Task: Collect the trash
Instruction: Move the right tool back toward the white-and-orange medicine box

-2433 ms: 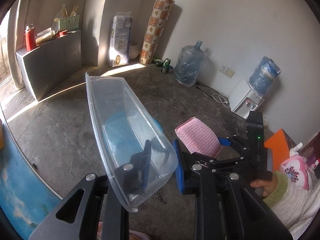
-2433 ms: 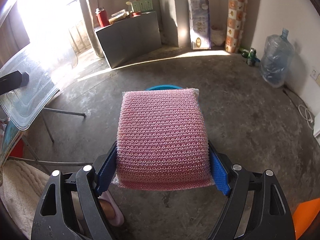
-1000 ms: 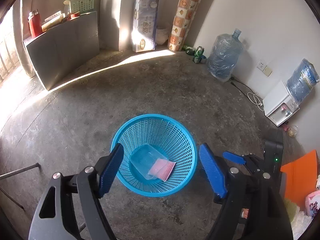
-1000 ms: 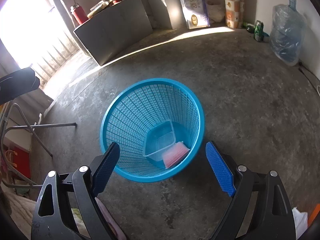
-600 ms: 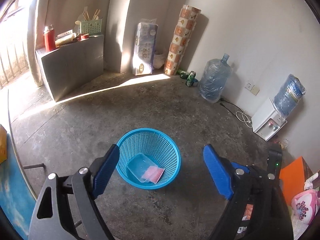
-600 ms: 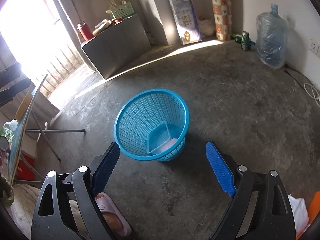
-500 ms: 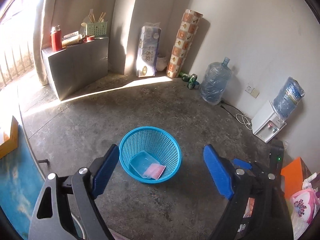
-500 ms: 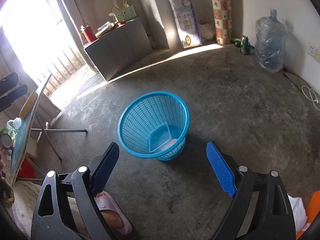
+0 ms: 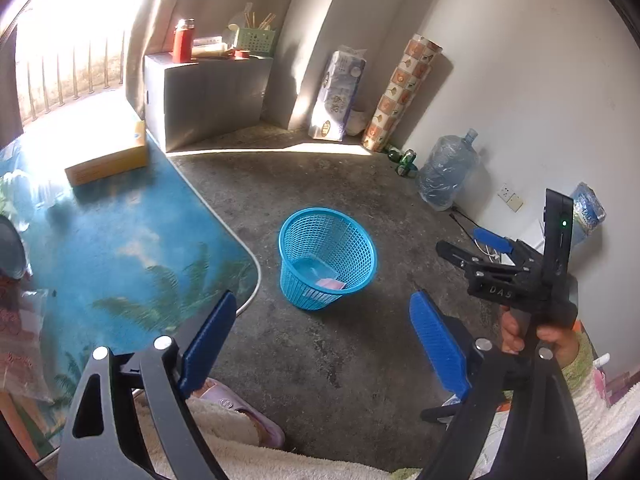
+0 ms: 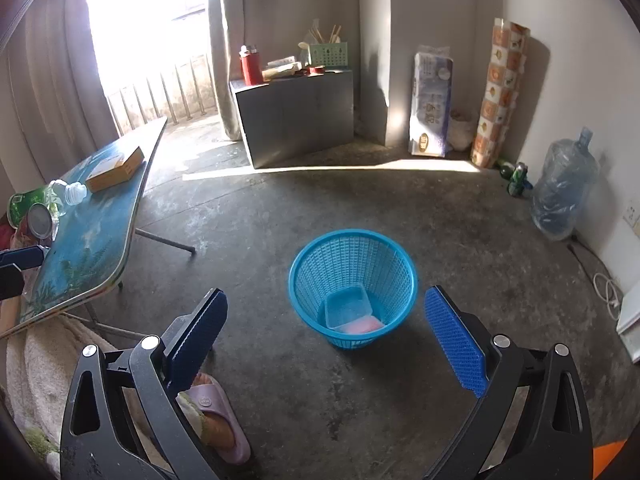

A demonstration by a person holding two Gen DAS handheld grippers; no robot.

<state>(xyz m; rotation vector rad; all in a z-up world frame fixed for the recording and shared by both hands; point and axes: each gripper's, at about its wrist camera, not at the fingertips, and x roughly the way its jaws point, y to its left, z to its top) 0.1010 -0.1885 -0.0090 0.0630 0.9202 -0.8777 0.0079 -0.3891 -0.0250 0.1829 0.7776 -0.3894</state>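
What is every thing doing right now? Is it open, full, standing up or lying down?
Left tongs: open, nothing between them; they have just been opening wider.
Right tongs: open, empty, also just opened wider.
Blue basket: upright on the floor, holding trash.
Clear plastic tray: inside the basket.
Pink sponge: inside the basket, beside the tray.
Yellow box: lying flat on the table.

Both wrist views look steeply down, probably from standing height, sharing the blue basket (image 9: 328, 258) (image 10: 352, 286)

Bare concrete floor (image 10: 320, 208), sun streaming through the barred window (image 10: 148, 60) at eleven o'clock, grey cabinet (image 10: 296, 116) at twelve, white wall (image 9: 520, 60) at two.
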